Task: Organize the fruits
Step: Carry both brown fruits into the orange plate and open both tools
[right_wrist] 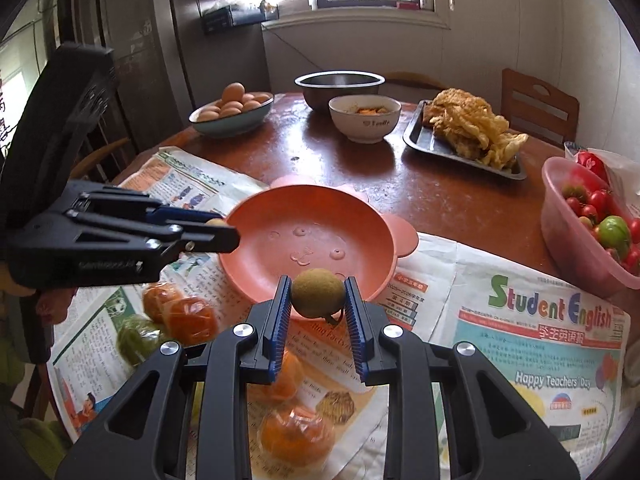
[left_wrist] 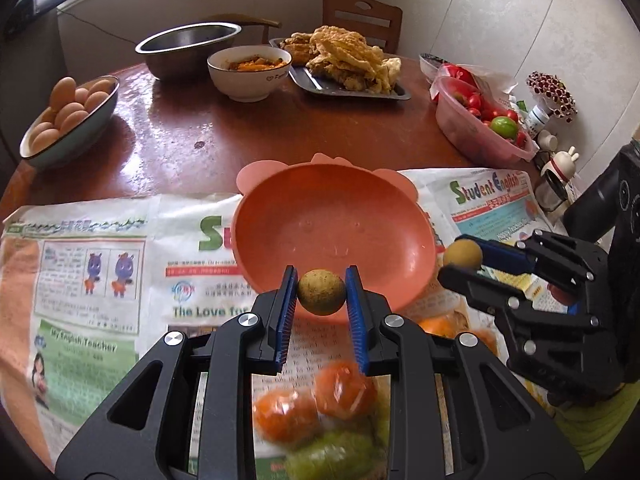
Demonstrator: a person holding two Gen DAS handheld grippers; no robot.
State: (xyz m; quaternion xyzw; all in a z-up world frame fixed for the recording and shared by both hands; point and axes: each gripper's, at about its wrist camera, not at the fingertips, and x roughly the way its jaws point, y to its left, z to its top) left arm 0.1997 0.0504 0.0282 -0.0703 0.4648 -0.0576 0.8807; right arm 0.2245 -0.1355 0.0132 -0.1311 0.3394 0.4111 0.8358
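An empty pink bowl (left_wrist: 336, 236) sits on newspaper; it also shows in the right wrist view (right_wrist: 308, 240). My left gripper (left_wrist: 322, 292) is shut on a small round brown fruit (left_wrist: 321, 291) at the bowl's near rim. My right gripper (right_wrist: 318, 294) is shut on a second brown fruit (right_wrist: 318, 293) at the bowl's near rim. The right gripper also shows in the left wrist view (left_wrist: 464, 258), holding its fruit (left_wrist: 462, 254) beside the bowl's right edge. Wrapped oranges (left_wrist: 316, 404) and a green fruit (left_wrist: 336, 454) lie on the paper under my grippers.
On the round brown table (left_wrist: 180, 132) stand a bowl of eggs (left_wrist: 68, 120), a steel bowl (left_wrist: 188, 48), a white food bowl (left_wrist: 250, 70), a tray of fried food (left_wrist: 344, 64) and a pink tub of tomatoes (left_wrist: 480, 124). Small figurines (left_wrist: 560, 164) stand at the right.
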